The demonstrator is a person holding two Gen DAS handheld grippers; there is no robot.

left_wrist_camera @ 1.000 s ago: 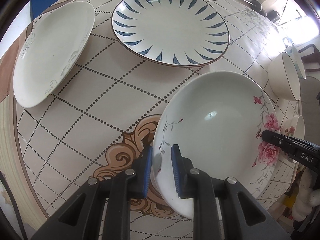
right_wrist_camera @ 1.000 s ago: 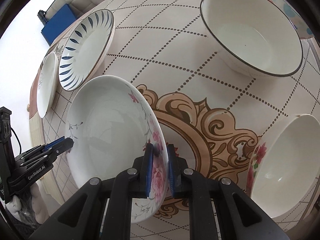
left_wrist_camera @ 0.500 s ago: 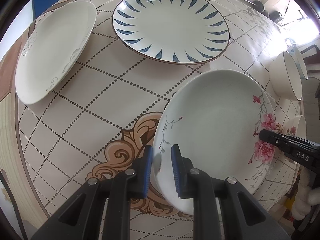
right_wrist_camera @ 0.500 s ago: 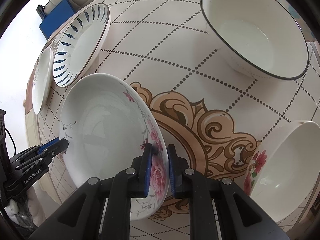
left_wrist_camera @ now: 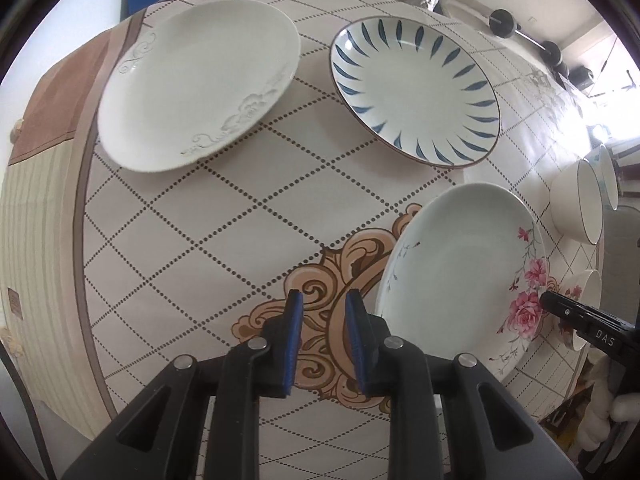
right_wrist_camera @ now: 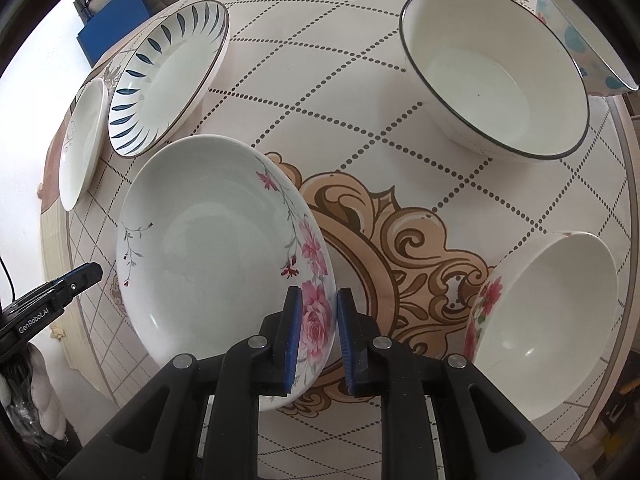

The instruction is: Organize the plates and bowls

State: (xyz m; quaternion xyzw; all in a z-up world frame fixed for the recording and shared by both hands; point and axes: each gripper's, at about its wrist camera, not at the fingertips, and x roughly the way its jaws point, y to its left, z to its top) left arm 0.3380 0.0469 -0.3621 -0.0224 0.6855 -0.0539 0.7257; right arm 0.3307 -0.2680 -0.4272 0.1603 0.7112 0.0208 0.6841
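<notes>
- Three plates lie on the patterned table (left_wrist_camera: 168,240): a white plate with grey scrolls (left_wrist_camera: 200,84) toward the far left corner, a blue-leaf plate (left_wrist_camera: 416,92) beside it at the far edge, and a rose plate (right_wrist_camera: 224,264) over the brown scroll medallion at the middle.
- Left gripper (left_wrist_camera: 322,340) has just been opening; its blue pads stand apart with nothing between them, just beside the rose plate's rim.
- Right gripper (right_wrist_camera: 316,340) has just been opening too; the rose plate's flowered rim sits between its pads, with a gap showing on one side.
- Black-rimmed bowl (right_wrist_camera: 496,76), a dotted bowl (right_wrist_camera: 580,36) behind it, and a flowered bowl (right_wrist_camera: 552,332) stand toward the right edge.
- Writing: "GenRobot.AI" on the left tool, "DAS" on the right tool.
</notes>
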